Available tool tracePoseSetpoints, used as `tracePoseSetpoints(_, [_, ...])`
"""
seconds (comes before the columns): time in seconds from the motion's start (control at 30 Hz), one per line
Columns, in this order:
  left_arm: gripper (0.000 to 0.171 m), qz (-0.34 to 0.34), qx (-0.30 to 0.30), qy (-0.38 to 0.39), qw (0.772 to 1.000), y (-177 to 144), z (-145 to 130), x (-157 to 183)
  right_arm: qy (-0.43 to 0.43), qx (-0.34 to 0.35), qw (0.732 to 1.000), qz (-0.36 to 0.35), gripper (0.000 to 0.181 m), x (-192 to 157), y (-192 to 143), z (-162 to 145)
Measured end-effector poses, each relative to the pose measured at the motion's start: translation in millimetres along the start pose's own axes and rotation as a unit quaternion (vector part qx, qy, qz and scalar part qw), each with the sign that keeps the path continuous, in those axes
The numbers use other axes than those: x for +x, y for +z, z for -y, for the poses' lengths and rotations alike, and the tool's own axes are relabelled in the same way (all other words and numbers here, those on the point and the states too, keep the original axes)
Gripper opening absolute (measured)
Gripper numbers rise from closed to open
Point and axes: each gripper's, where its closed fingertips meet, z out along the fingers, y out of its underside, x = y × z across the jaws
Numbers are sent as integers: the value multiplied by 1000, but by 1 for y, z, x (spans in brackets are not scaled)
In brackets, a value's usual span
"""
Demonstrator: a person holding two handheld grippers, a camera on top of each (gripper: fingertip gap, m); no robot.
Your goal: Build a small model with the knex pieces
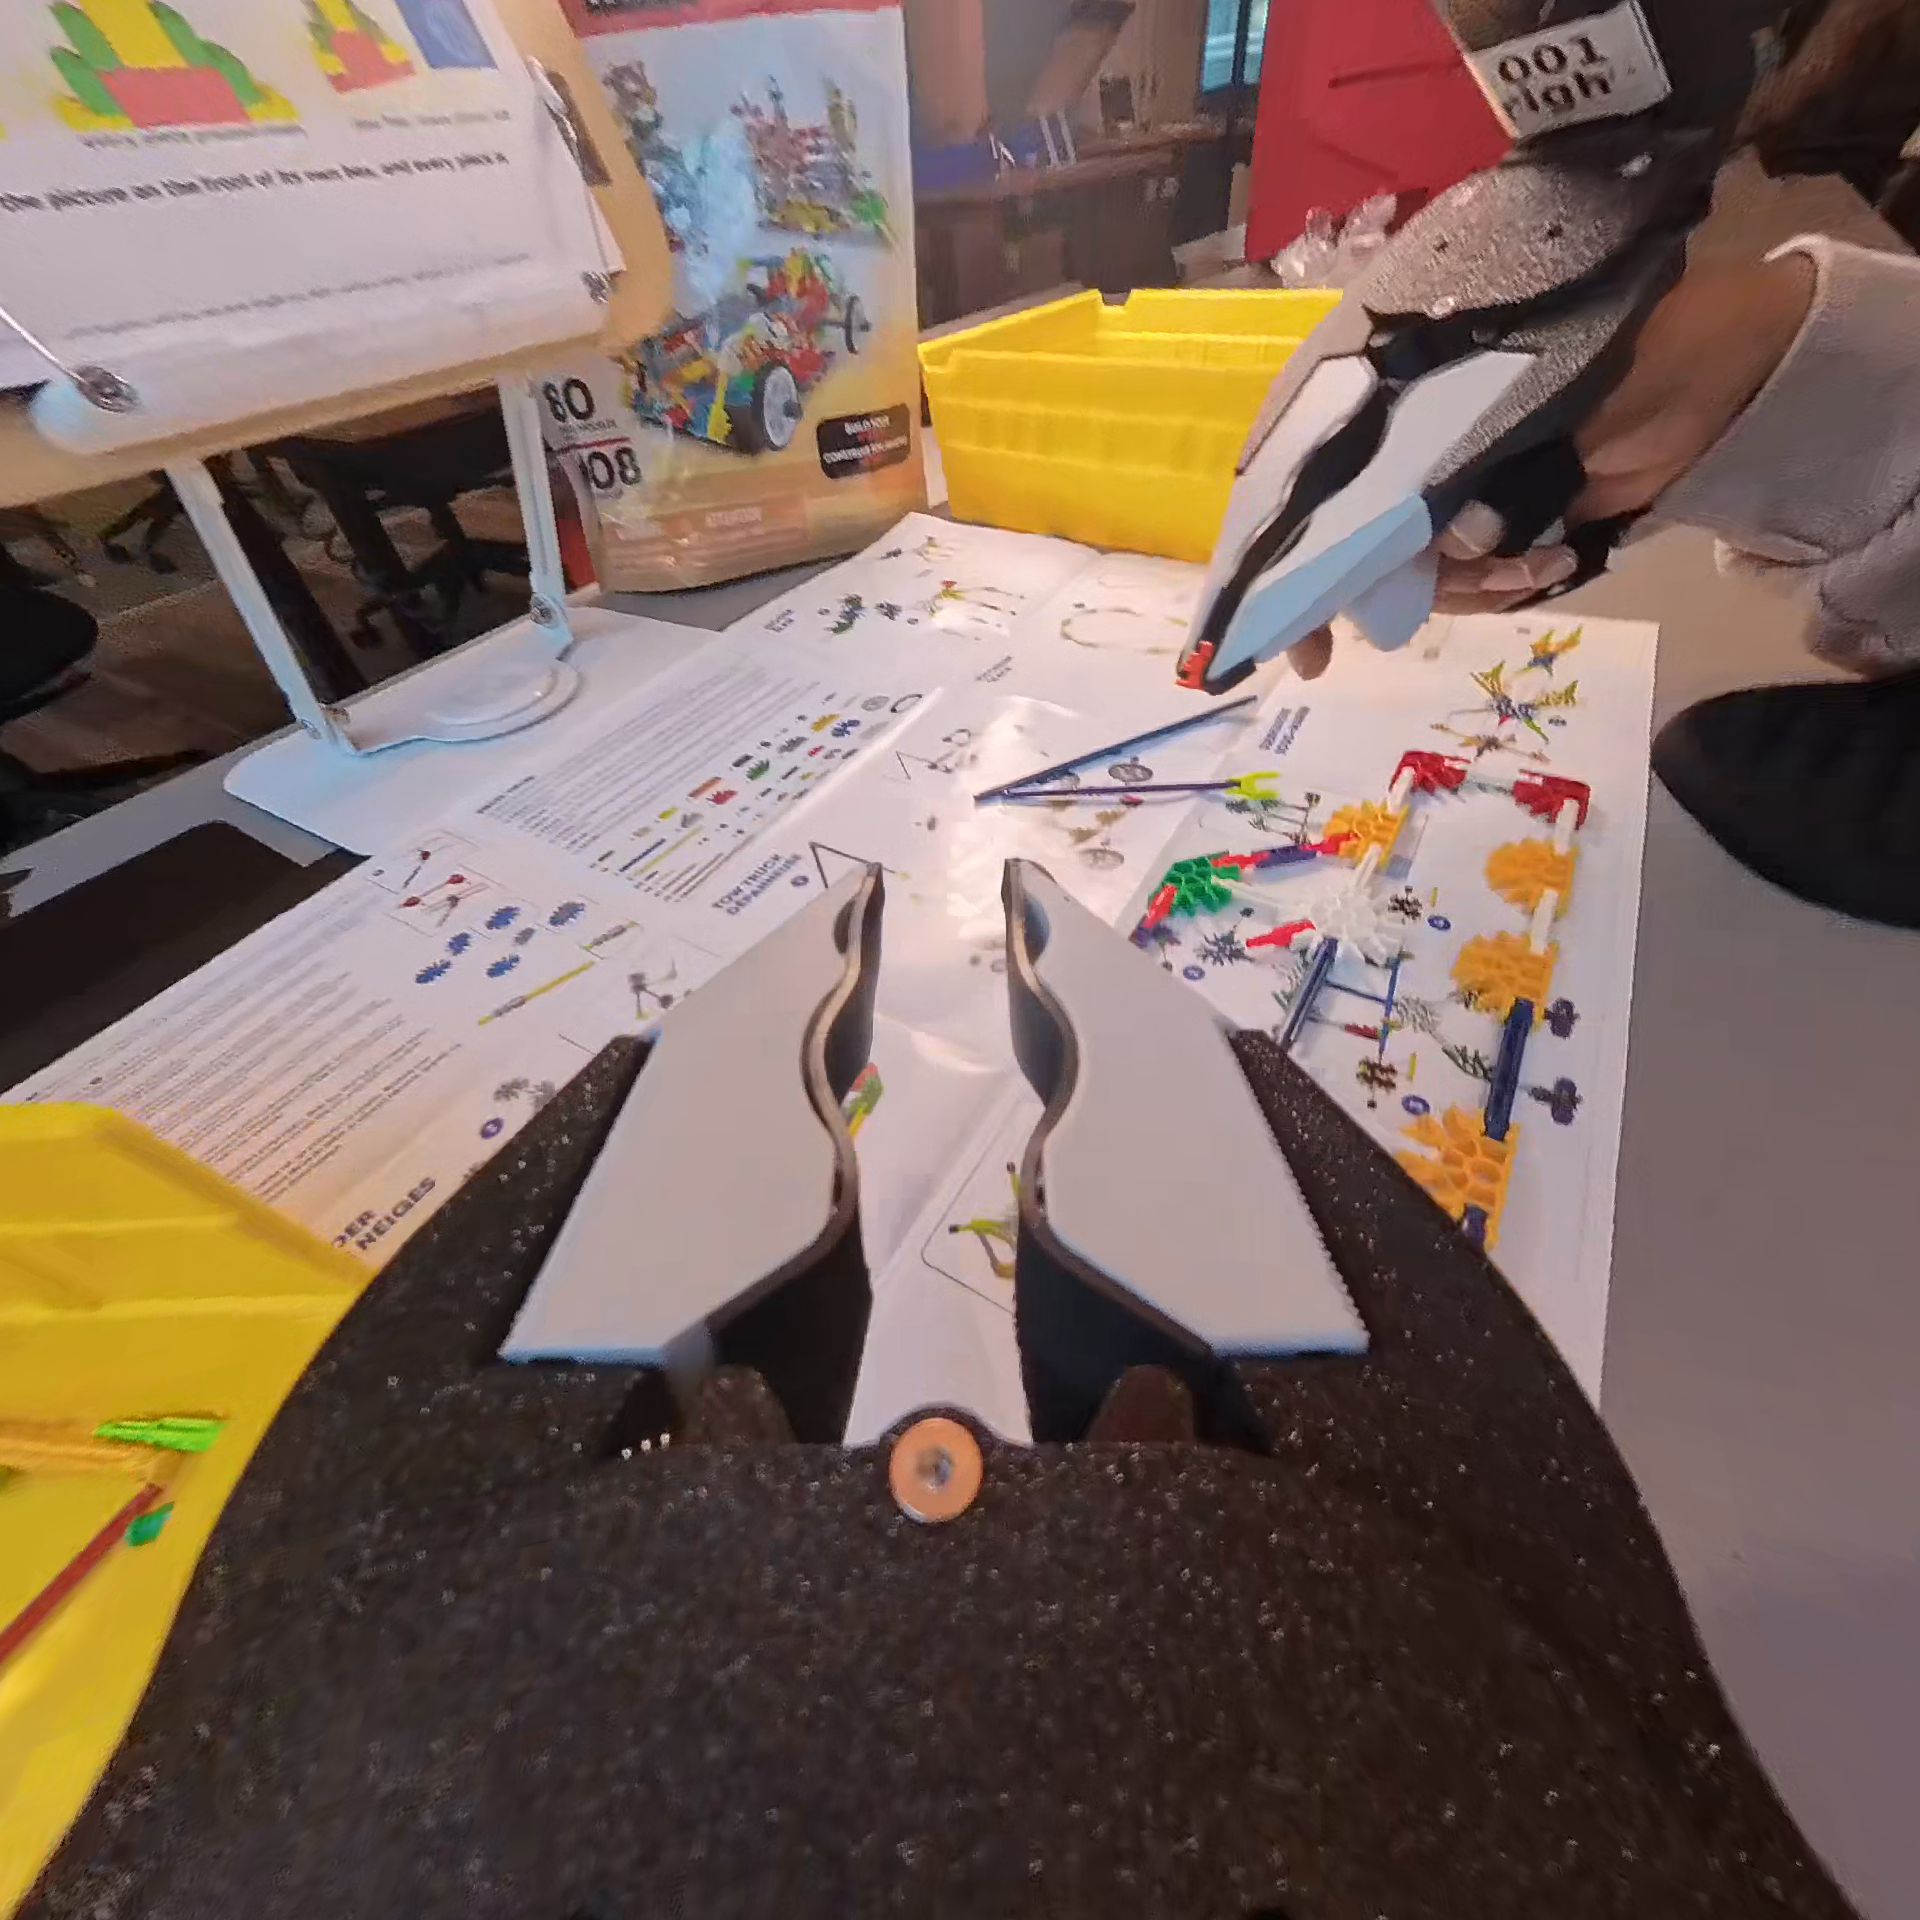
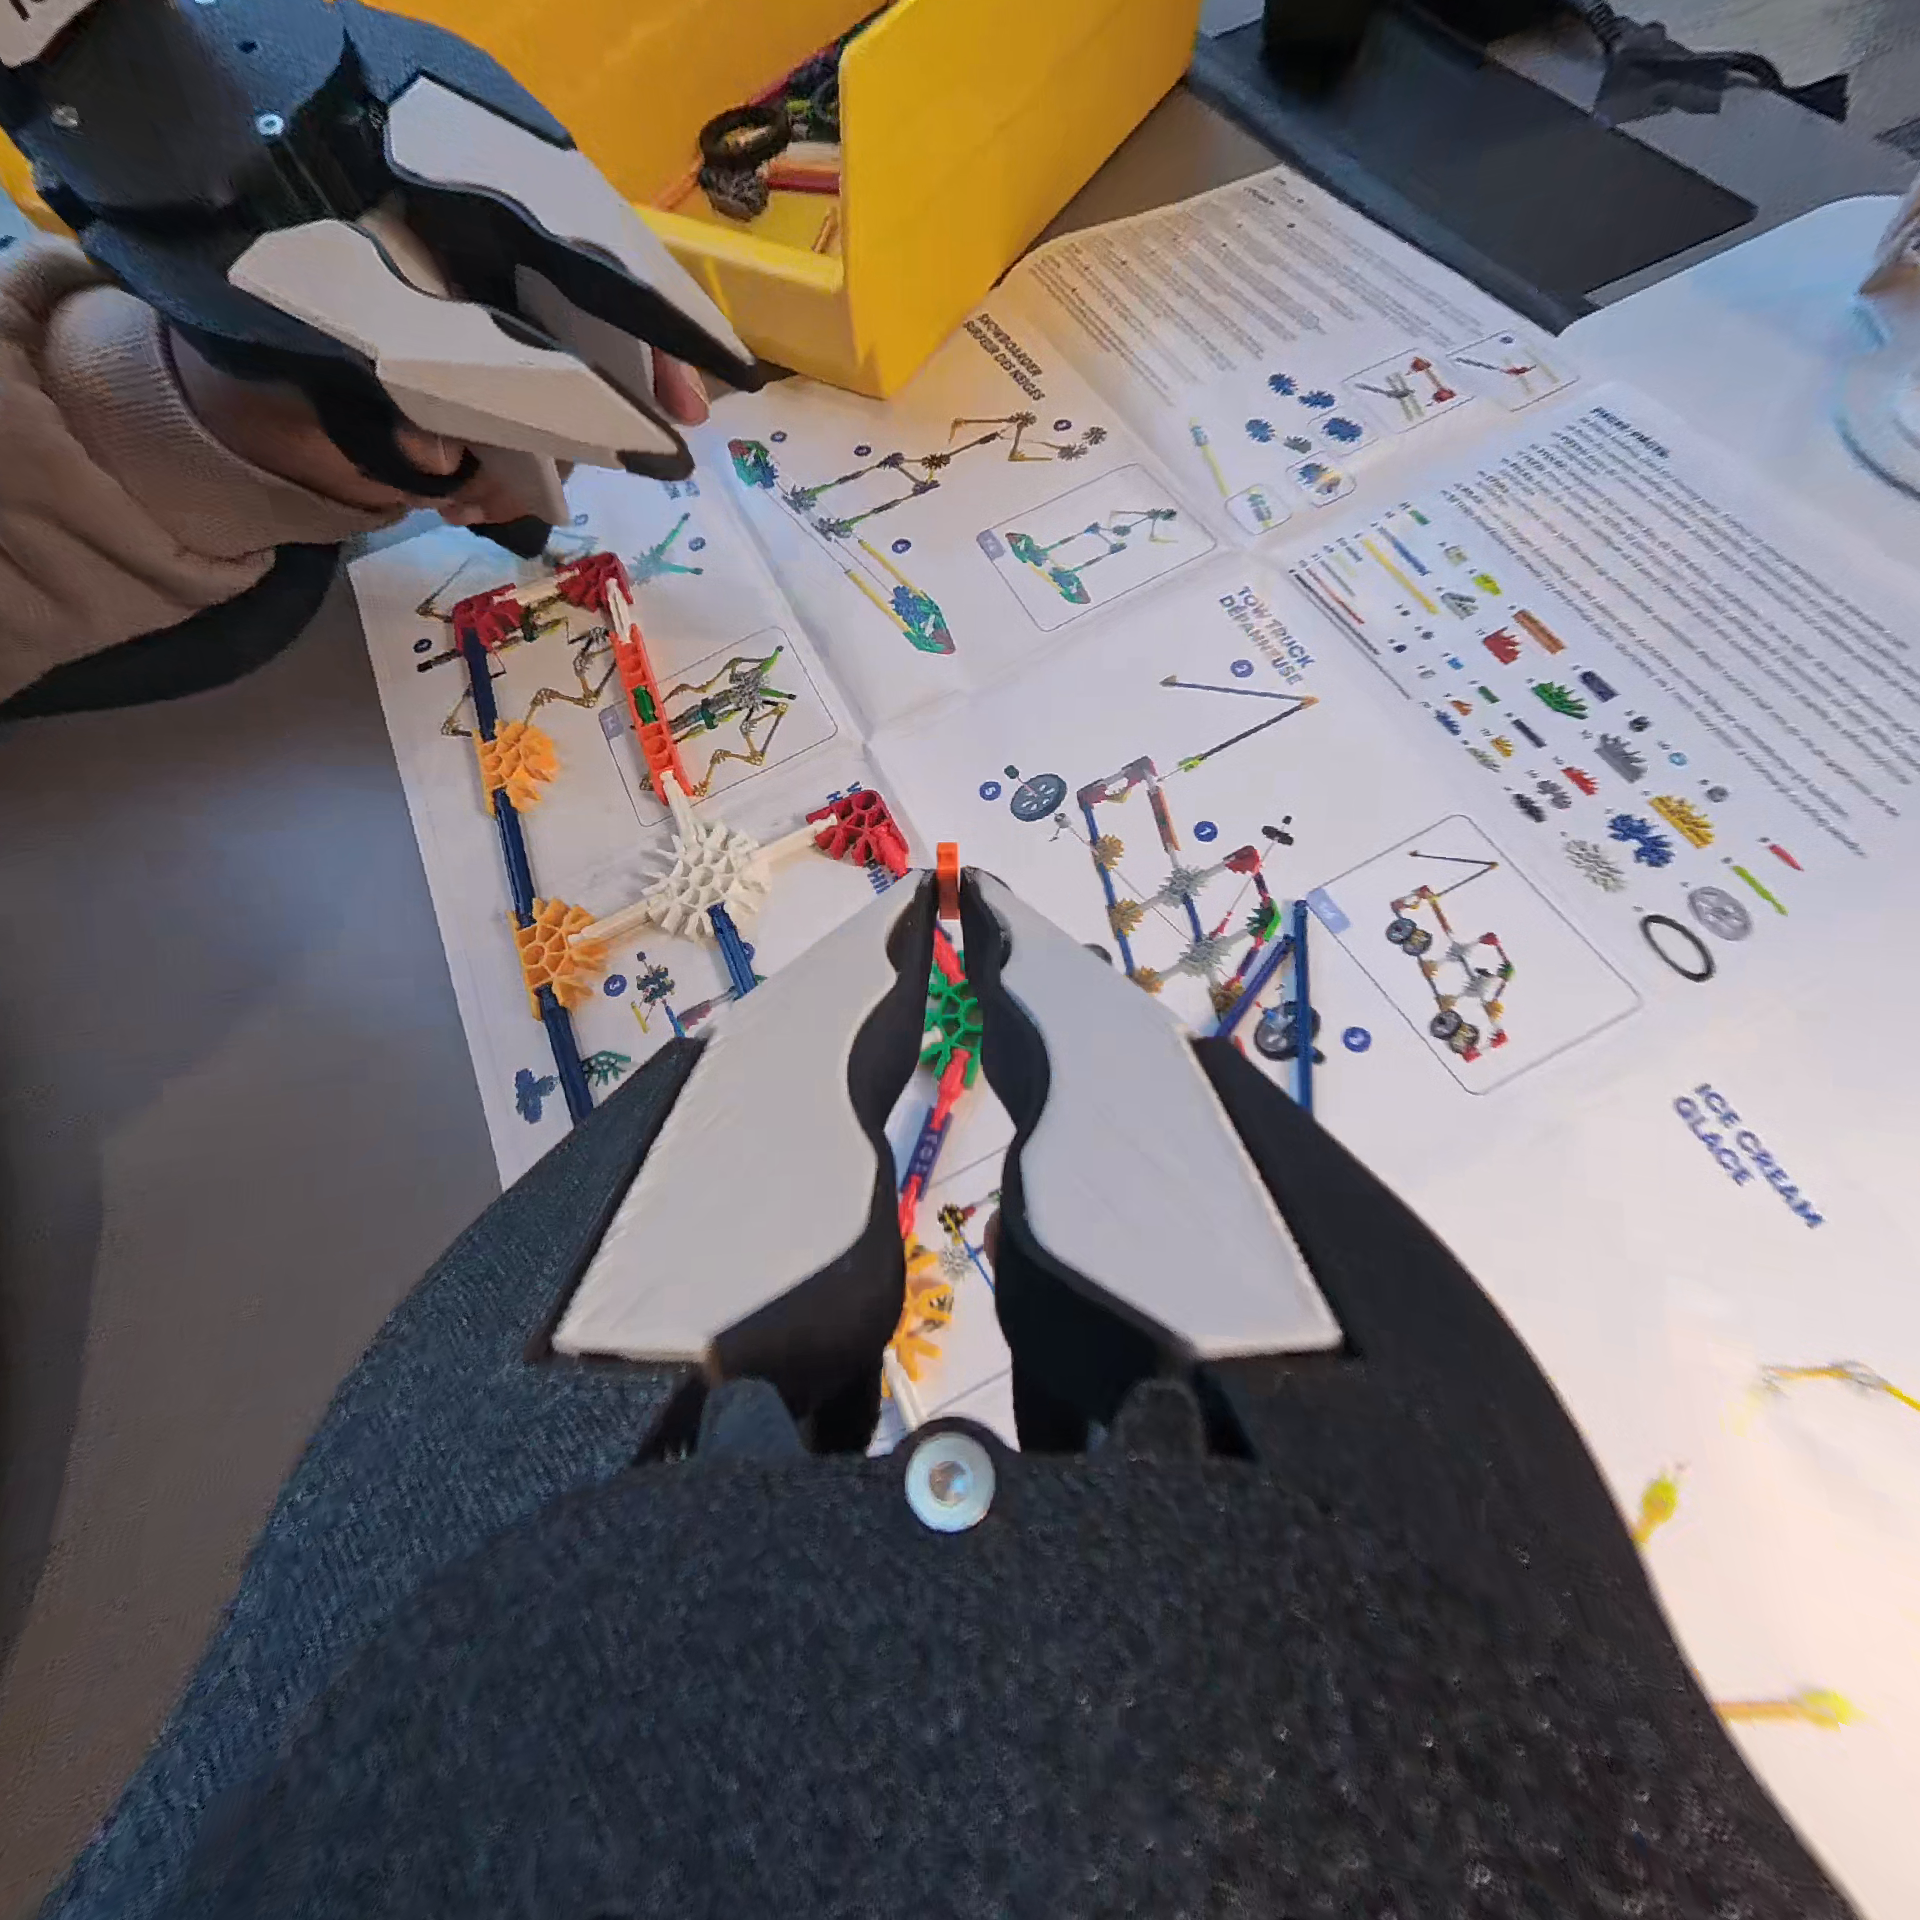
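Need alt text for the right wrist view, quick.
The right tool is shut on a small orange piece above an instruction sheet bearing a part-built rod-and-connector frame. The open left tool hangs upper left, before a yellow bin.

grey table (image 1: 1756,1299) | dim room, wooden desks (image 1: 1081,166) behind

The left gripper (image 1: 943,883) hangs with its jaws parted and nothing between them, tips angled down toward the surface. The right gripper (image 2: 948,883) has its jaws drawn nearly together, pinching a small orange piece (image 2: 947,871) at the very tips. A hand (image 1: 1621,457) in a pale sleeve grips the right gripper's handle from behind, fingers curled under it.
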Motion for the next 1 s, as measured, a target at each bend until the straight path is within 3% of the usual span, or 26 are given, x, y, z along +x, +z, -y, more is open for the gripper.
tracePoseSetpoints(0.27, [20, -45, -18, 74, 996, -2, -3, 35, -57, 5, 998, 31, 3, -28, 33, -12])
tracePoseSetpoints(0.5, [18, -48, -36, 81, 995, 4, -13, 39, -84, -58, 993, -67, 3, 25, 50, -21])
tracePoseSetpoints(0.67, [18, -44, -34, 76, 996, 4, -13, 37, -97, -71, 990, -79, 13, 32, 56, -29])
tracePoseSetpoints(0.83, [18, -17, -26, 51, 998, 1, -9, 24, -78, 10, 990, -118, 17, 48, 15, 5])
tracePoseSetpoints(1.0, [23, 53, -33, -5, 998, -4, -12, -9, -42, 125, 969, -209, 17, 85, -75, 44])
